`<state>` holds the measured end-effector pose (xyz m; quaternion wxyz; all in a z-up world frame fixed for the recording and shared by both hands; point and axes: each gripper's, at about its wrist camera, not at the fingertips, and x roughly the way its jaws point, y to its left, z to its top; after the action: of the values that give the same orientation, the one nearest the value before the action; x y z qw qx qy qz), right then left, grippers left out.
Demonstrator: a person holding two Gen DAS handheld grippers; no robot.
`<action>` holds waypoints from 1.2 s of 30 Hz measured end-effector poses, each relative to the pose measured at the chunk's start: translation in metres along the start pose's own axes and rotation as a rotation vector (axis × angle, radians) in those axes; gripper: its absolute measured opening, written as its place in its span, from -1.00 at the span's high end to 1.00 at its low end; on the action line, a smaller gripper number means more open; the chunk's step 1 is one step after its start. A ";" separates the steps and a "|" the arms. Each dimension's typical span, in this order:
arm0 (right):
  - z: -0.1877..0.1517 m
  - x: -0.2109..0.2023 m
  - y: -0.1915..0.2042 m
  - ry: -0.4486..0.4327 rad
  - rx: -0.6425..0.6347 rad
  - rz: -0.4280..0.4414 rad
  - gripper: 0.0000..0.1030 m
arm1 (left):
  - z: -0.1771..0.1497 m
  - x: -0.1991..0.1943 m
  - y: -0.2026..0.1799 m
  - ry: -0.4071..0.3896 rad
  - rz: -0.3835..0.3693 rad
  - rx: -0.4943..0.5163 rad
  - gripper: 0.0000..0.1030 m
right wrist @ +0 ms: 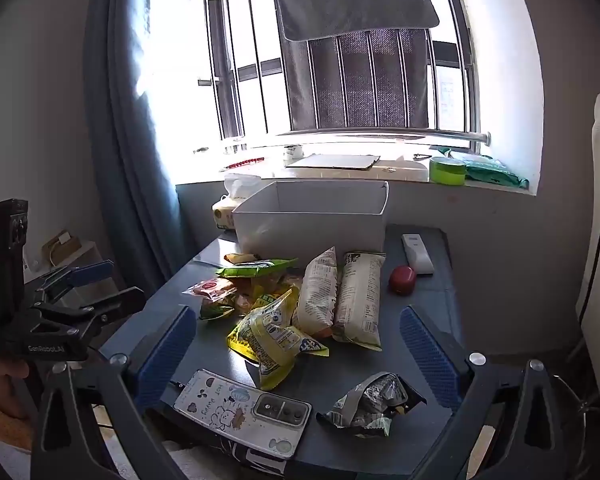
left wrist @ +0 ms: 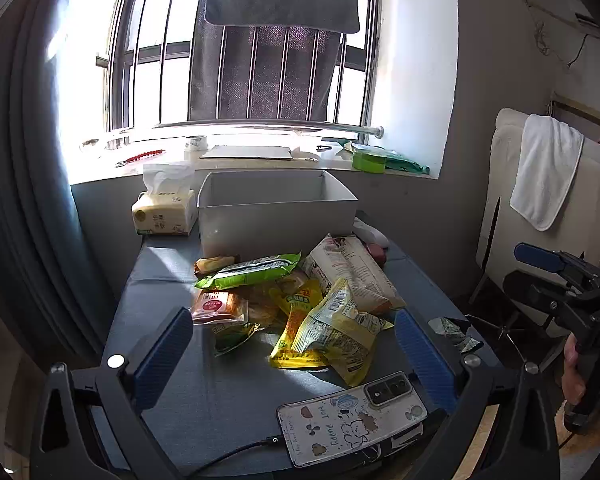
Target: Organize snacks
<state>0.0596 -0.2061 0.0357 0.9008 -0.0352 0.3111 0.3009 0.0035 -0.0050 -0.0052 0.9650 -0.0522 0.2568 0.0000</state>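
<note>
A heap of snack packets lies mid-table: a green packet [left wrist: 247, 270], yellow packets [left wrist: 332, 330], a red-labelled packet [left wrist: 219, 307] and two long pale packets [right wrist: 342, 294]. Behind the heap stands an open grey box [left wrist: 276, 210], and nothing shows above its rim. A crumpled silver packet [right wrist: 370, 400] lies apart at the front right. My left gripper [left wrist: 294, 354] hovers open in front of the heap, nothing between its fingers. My right gripper [right wrist: 300, 352] is open too, above the table's near edge, empty.
A phone [left wrist: 350, 416] in a cartoon case lies at the front edge with a cable plugged in. A tissue pack [left wrist: 164, 212] stands left of the box. A white remote [right wrist: 418, 254] and a red round object [right wrist: 402, 279] lie at the right. Curtain on the left, window sill behind.
</note>
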 end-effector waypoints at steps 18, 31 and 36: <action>-0.004 0.001 0.000 0.002 0.003 0.008 -1.00 | 0.002 0.000 -0.002 0.009 0.000 0.005 -1.00; -0.004 0.003 0.002 0.005 0.004 0.014 -1.00 | 0.000 0.000 0.000 0.011 0.014 0.006 -1.00; -0.004 0.002 0.002 0.006 0.004 0.015 -1.00 | 0.000 -0.001 0.000 0.013 0.012 0.007 -1.00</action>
<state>0.0580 -0.2043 0.0316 0.8977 -0.0321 0.3146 0.3069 0.0032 -0.0052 -0.0044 0.9636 -0.0472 0.2632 0.0045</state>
